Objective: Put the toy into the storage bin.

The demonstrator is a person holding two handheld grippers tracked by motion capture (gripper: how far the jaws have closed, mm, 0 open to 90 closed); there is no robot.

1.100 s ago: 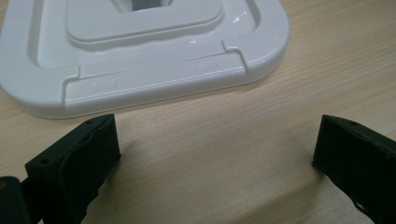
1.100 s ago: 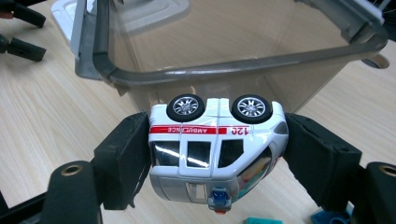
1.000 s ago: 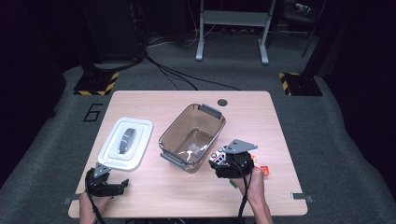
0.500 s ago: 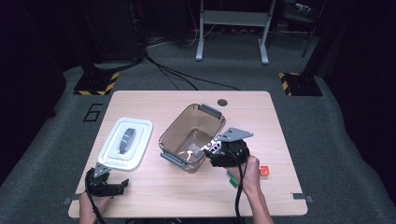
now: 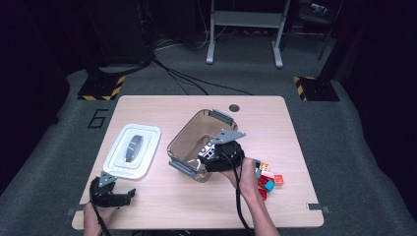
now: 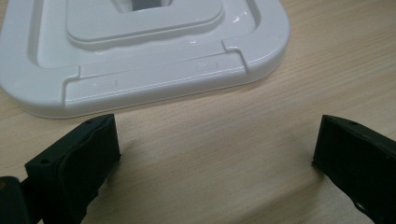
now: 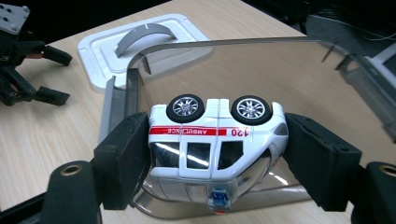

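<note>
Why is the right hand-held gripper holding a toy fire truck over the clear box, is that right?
Not quite. In the right gripper view, the right hand-held gripper holds a white toy ambulance, turned wheels-up, not a fire truck. It is over the clear box.

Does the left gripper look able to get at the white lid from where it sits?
Probably yes. The left gripper rests open on the table, and the white lid lies just ahead of its jaws with bare wood between them.
</note>
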